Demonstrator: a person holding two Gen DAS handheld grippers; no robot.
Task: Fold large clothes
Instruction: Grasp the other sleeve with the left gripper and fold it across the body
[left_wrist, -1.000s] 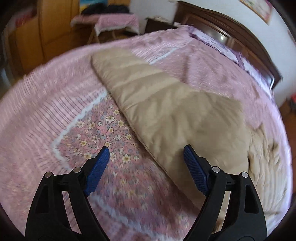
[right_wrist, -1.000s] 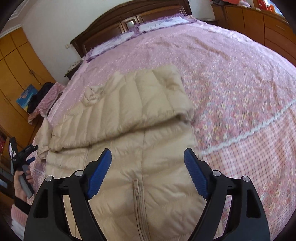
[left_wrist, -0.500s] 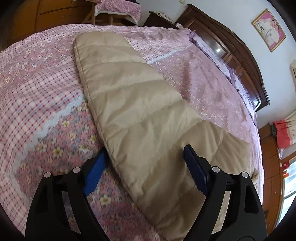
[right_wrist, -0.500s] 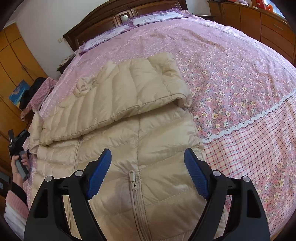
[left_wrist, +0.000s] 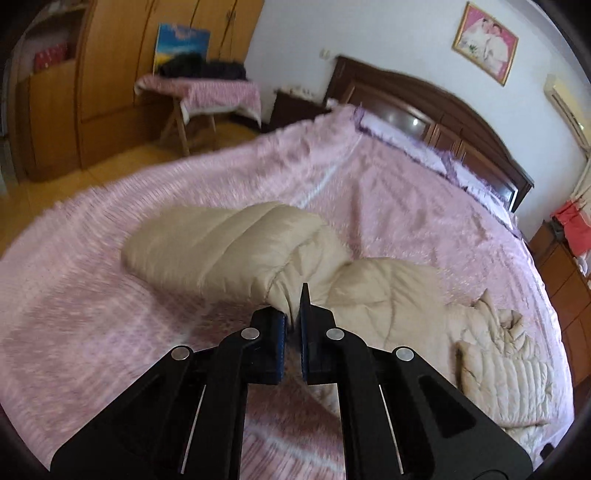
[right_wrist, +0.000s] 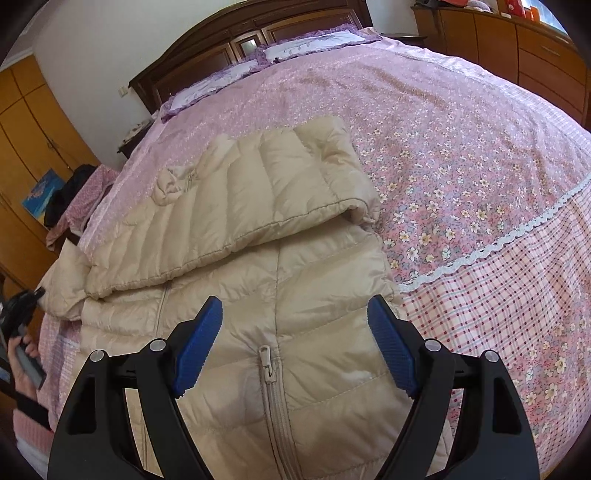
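My left gripper (left_wrist: 293, 325) pinches a bunched sleeve of the beige quilted jacket (right_wrist: 258, 229) — puffy, zipped, one sleeve folded across; my right gripper (right_wrist: 295, 343) hangs spread above it.

A home bedroom: bed (right_wrist: 443, 110), headboard (left_wrist: 443, 107), wardrobe (left_wrist: 110, 74).

The left wrist view is smeared by motion: the pattern of the bedspread (left_wrist: 110, 288) cannot be read there. The fold of jacket (left_wrist: 236, 251) pinched in the left gripper (left_wrist: 293, 332) is mostly hidden between its pads. In the right wrist view the jacket's hem and the person's hand (right_wrist: 22, 365) run off the picture's edges.
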